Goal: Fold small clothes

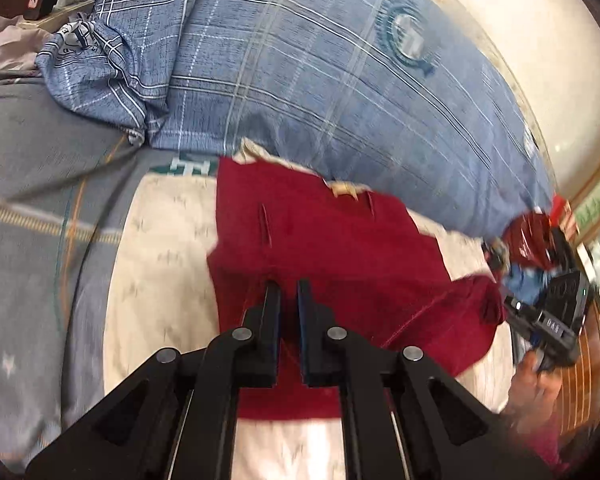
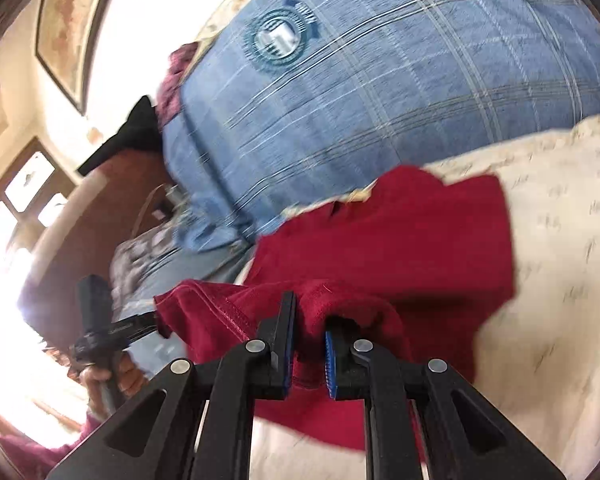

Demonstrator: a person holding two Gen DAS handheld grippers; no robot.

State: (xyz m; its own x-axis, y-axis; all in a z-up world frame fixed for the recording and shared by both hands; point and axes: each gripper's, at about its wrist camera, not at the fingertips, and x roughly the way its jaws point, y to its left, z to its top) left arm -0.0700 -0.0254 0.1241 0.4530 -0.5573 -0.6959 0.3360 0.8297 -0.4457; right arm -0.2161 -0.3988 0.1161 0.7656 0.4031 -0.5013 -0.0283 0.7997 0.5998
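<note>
The red garment (image 1: 332, 248) lies spread on a cream bedsheet (image 1: 160, 264) printed with small grey marks, its far edge close against a blue plaid pillow (image 1: 340, 80) that bears a round teal emblem. In the left wrist view the left gripper (image 1: 288, 292) sits over the near part of the cloth with its jaws drawn together to a thin slit; red fabric shows through that slit and a fine red edge runs up into it, so the tongs appear clamped on a thin layer of the garment — the motion blur makes the pinch itself hard to read. The right gripper (image 2: 310, 316), seen in its own view, is closed on a bunched fold of the same garment, the cloth bulging up between the blue-lined fingers (image 2: 330, 360) and a stitched hem trailing off to the left. From the left wrist view that right gripper appears at the far right edge, with a hand (image 1: 532, 384) wrapped around its handle and the garment's corner lifted toward it. A second blue plaid pillow (image 1: 112, 72), crumpled, lies at the upper left, beside a grey blanket (image 1: 28, 184).
</note>
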